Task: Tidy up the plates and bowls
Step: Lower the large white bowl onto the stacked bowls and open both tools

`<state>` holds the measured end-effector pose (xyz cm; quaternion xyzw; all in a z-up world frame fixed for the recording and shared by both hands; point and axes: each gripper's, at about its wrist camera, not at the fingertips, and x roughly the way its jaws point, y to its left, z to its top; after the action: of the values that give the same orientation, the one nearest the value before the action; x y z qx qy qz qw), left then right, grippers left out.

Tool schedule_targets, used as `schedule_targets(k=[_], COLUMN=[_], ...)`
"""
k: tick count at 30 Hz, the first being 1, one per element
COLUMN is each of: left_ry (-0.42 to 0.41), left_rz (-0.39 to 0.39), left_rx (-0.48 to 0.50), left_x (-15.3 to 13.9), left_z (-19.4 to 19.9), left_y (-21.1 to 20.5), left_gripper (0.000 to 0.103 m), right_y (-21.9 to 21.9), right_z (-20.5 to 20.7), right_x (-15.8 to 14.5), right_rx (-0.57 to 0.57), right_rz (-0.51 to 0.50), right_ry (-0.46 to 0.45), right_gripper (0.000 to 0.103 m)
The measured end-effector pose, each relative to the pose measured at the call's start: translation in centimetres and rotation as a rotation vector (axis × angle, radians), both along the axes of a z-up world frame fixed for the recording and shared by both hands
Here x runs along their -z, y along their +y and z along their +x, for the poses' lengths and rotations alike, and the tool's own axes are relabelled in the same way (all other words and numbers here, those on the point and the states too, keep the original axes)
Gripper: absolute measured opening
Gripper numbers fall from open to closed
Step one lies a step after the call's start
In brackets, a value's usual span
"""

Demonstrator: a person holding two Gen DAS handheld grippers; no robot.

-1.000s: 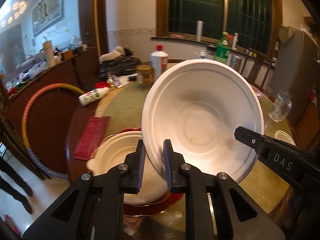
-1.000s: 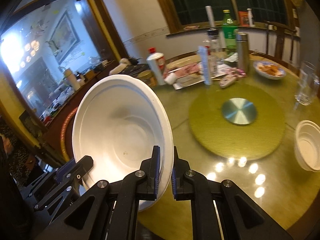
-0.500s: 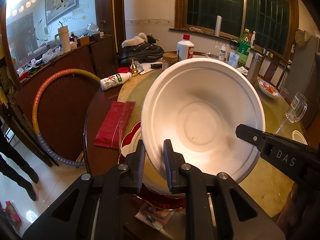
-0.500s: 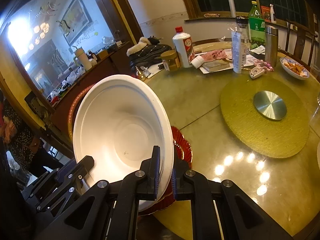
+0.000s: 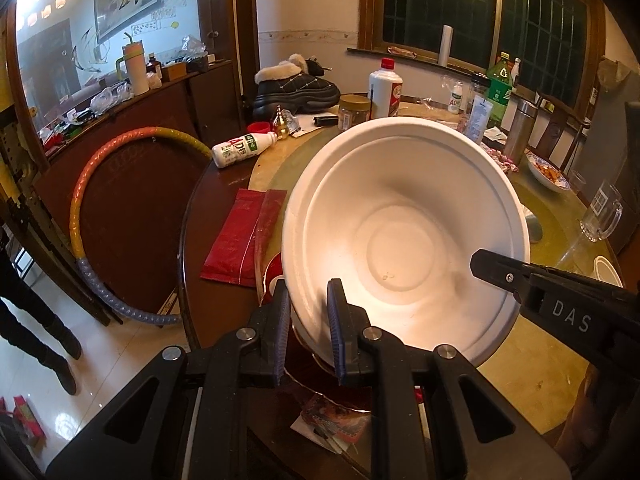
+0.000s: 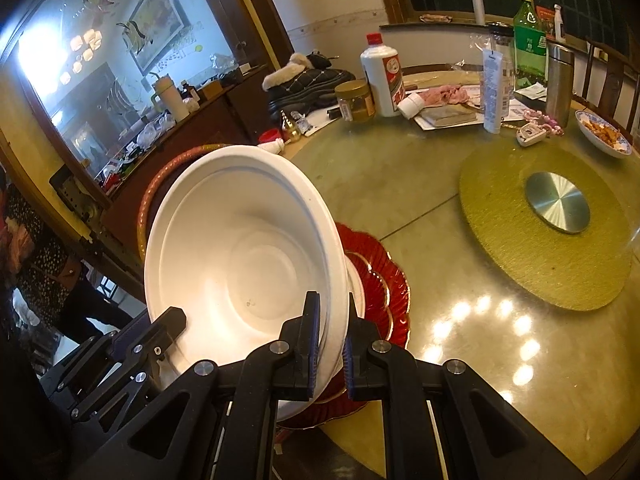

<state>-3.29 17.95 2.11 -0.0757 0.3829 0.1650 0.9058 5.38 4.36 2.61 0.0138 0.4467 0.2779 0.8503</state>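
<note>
A large white bowl point(image 5: 404, 240) hangs tilted, its inside facing both cameras. My left gripper point(image 5: 308, 320) is shut on its near rim. My right gripper point(image 6: 330, 344) is shut on the opposite rim, and its fingers point(image 5: 492, 264) reach in from the right in the left wrist view. The left gripper's fingers point(image 6: 168, 320) show at the lower left of the right wrist view. The white bowl point(image 6: 240, 264) sits just above a red scalloped plate point(image 6: 384, 280) that carries another white dish point(image 6: 355, 280), mostly hidden. The red plate's edge point(image 5: 272, 268) peeks out left of the bowl.
On the round table point(image 6: 400, 184) lie a red packet point(image 5: 244, 236), a glass mug point(image 5: 600, 216), a small white bowl point(image 5: 606, 270), a green turntable mat point(image 6: 500, 200), a food dish point(image 6: 604, 138), and bottles and jars at the back. A hoop point(image 5: 100, 168) and a person's legs point(image 5: 32, 320) are left.
Both grippers have carried the bowl down and toward the table's near-left edge. The red plate has come into view under it, and the bowl sits closer above that plate.
</note>
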Motion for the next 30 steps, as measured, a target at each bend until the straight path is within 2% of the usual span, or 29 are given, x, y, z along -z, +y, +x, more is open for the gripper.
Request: schedule_targets(k=[11, 17, 21, 24, 25, 26, 27, 28, 29, 30], left_ry=[0.026, 0.035, 0.009, -0.012, -0.024, -0.033, -0.047, -0.065, -0.082, -0.104], left_rz=[-0.021, -0.028, -0.034, -0.016, -0.016, -0.018, -0.021, -0.022, -0.021, -0.014], left_rx=[-0.032, -0.047, -0.080, -0.102, -0.106, -0.107, -0.108, -0.105, -0.101, -0.096], left_x=[0.8, 1.5, 1.1, 0.6, 0.4, 0.3, 0.0, -0.3, -0.5, -0.9], left_z=[0.8, 1.2, 1.0, 0.7, 0.6, 0.5, 0.4, 0.3, 0.2, 0.0], left_y=[1.0, 1.1, 1.5, 1.5, 1.5, 1.4, 1.3, 1.0, 0.9, 0.5], left_gripper=[0.016, 0.016, 0.016, 0.018, 0.020, 0.030, 0.047, 0.055, 0.068, 0.074], right_y=[1.4, 1.7, 1.3, 0.8, 0.4, 0.1, -0.3, -0.8, -1.2, -1.6], right_z=[1.0, 1.4, 1.6, 1.6, 1.5, 1.6, 1.6, 1.6, 1.5, 1.4], right_x=[1.7, 2.4, 2.4, 2.0, 1.8, 1.7, 1.5, 1.3, 1.1, 0.9], right_rx=[-0.030, -0.024, -0.020, -0.015, -0.009, -0.004, 0.005, 0.009, 0.008, 0.007], right_rz=[-0.018, -0.053, -0.044, -0.028, -0.015, -0.007, 0.007, 0.023, 0.038, 0.048], right_ry=[0.059, 0.045, 0.040, 0.020, 0.013, 0.009, 0.006, 0.004, 0.002, -0.002], right_gripper=[0.012, 0.015, 0.019, 0.033, 0.040, 0.044, 0.051, 0.057, 0.059, 0.062])
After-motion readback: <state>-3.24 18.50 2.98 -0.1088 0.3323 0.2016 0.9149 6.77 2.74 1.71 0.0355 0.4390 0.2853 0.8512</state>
